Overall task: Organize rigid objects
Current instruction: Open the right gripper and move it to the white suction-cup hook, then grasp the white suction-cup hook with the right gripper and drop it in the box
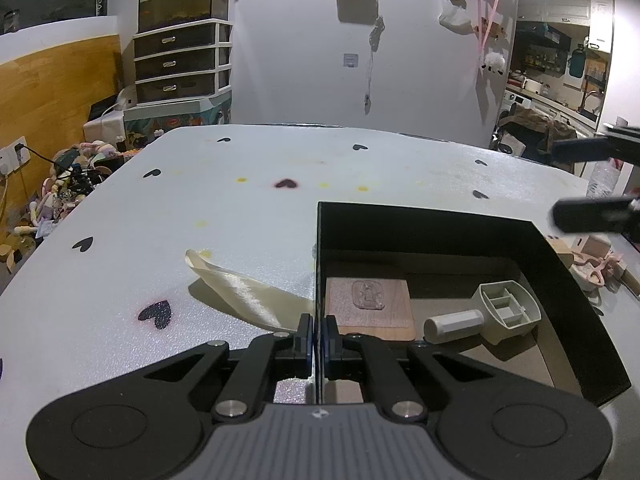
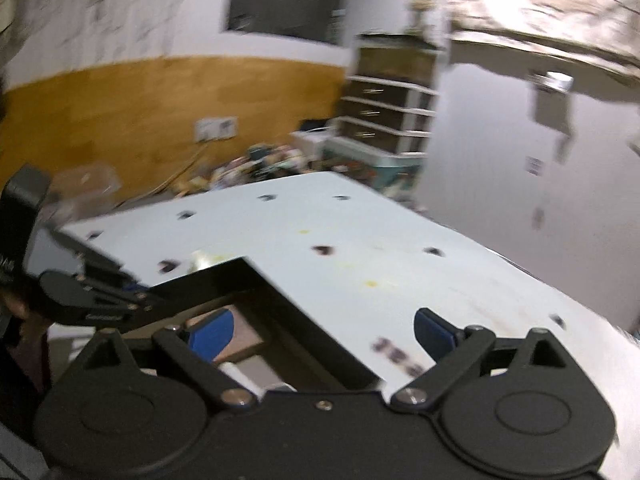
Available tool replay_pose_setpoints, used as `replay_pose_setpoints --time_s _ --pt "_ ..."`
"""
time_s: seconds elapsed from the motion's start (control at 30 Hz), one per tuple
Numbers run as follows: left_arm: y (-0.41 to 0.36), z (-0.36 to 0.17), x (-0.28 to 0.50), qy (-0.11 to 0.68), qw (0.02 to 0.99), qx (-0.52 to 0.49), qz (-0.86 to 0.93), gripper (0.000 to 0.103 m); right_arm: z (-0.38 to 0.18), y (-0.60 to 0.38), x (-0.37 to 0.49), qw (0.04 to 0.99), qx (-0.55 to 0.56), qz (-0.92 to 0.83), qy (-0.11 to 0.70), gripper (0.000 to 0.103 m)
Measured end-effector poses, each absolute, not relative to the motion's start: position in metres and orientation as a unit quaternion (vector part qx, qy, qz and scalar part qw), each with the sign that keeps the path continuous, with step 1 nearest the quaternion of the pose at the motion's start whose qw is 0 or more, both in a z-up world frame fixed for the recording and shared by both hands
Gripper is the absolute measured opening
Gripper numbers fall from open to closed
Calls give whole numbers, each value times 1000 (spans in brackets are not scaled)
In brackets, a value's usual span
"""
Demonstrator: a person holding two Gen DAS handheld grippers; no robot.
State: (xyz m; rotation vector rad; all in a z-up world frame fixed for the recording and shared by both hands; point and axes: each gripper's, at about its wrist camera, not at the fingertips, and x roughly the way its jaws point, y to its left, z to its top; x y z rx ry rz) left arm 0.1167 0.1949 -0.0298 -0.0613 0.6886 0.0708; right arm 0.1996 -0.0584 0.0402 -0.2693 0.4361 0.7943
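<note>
Room: domestic, cluttered; white wall, wood-panelled side wall, a plastic drawer unit [image 1: 182, 66] with a glass tank on top. Surface: white counter [image 1: 248, 216] printed with small dark hearts. Item 1: black open-topped box [image 1: 432, 228], thin rigid walls, standing at the counter's near right. The left gripper [image 1: 319, 334] has its jaws closed narrow on the box's left wall, one pad either side; that wall is the sensible hold for steadying or sliding the box, which looks light and liable to skid on the smooth top. Item 2: wooden board with a carved emblem [image 1: 370, 304], lying flat inside the box; stiff, thin, best taken by an edge. Item 3: grey plastic scoop with a cylindrical handle [image 1: 486, 316], inside the box beside the board; light, hard, probably slippery, the handle being the obvious grip. Item 4: cream satin ribbon [image 1: 244, 294], soft, on the counter just left of the box. The right gripper [image 2: 322, 334] hangs over the box's far corner, jaws wide, empty; that view is blurred.
</note>
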Motion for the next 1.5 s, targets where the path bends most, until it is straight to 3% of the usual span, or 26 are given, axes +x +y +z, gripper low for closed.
replay_pose_setpoints --time_s 0.4,0.9,1.0,1.2,1.4,1.43,1.5 --pt "194 -30 119 337 940 -35 40 4 9 -148 187 963 -37 140 226 103" --pt "195 -30 118 335 940 -41 46 4 -56 -245 185 943 46 -103 313 101" --pt "194 -30 119 335 940 -40 46 4 -63 -255 190 939 62 -120 317 94" --pt "194 -30 119 336 940 -40 46 4 -73 -270 204 926 107 -132 336 70" --pt "195 -30 119 336 940 -40 46 4 -72 -272 204 923 112 -144 338 40" --pt "195 -30 119 336 940 -40 46 4 -72 -272 204 923 113 -145 339 31" --pt "195 -30 119 336 940 -40 46 4 -70 -272 204 921 110 -148 343 30"
